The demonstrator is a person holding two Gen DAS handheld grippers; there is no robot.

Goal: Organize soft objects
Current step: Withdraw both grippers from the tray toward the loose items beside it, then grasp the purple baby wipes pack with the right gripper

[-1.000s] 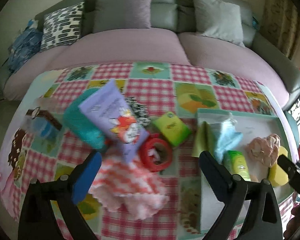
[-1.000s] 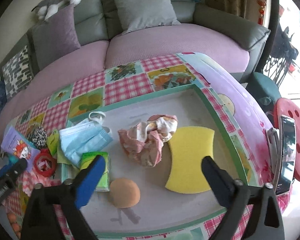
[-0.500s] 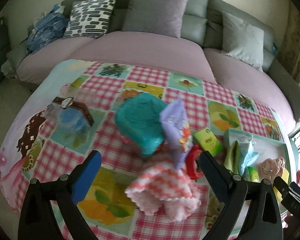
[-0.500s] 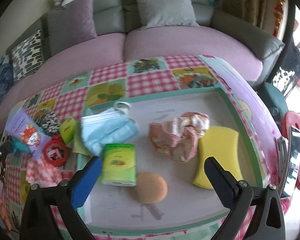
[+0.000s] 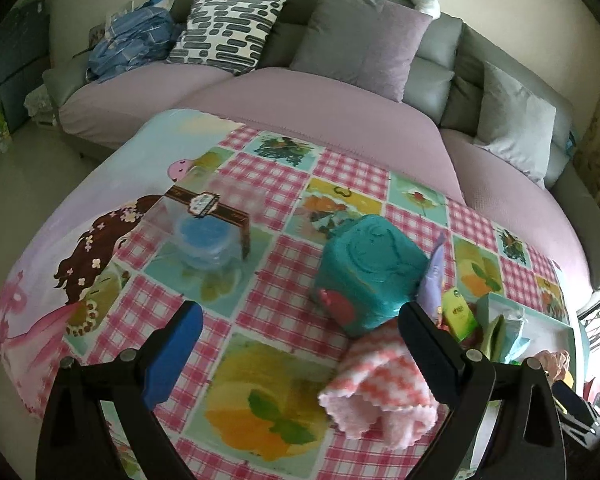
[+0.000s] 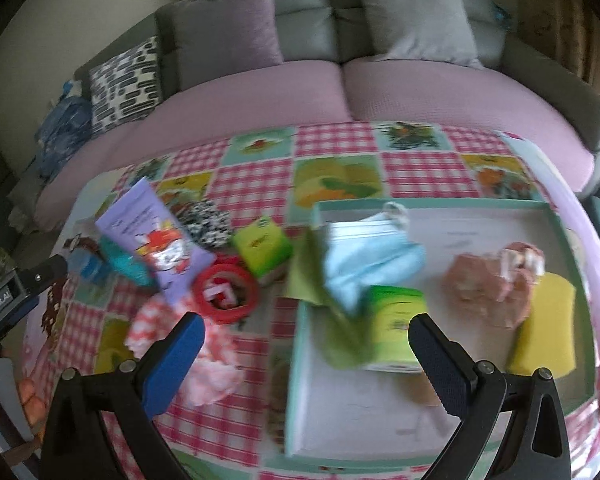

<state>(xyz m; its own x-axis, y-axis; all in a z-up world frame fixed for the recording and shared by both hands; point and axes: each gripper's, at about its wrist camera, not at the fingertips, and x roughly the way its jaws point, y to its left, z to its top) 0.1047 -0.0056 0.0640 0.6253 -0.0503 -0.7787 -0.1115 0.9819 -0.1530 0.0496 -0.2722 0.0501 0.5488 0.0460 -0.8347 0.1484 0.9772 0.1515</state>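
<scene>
Both hand-held grippers empty, jaws apart. I'd centre the left hand-held gripper (image 5: 300,344) over the pink checked cloth (image 5: 380,396) beside the tray (image 6: 300,360), then pinch a thick fold.

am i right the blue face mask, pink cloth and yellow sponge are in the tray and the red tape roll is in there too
Not quite. The right wrist view shows the red tape roll on the checked tablecloth, left of the tray. The blue face mask, pink cloth and yellow sponge are in the tray.
</scene>
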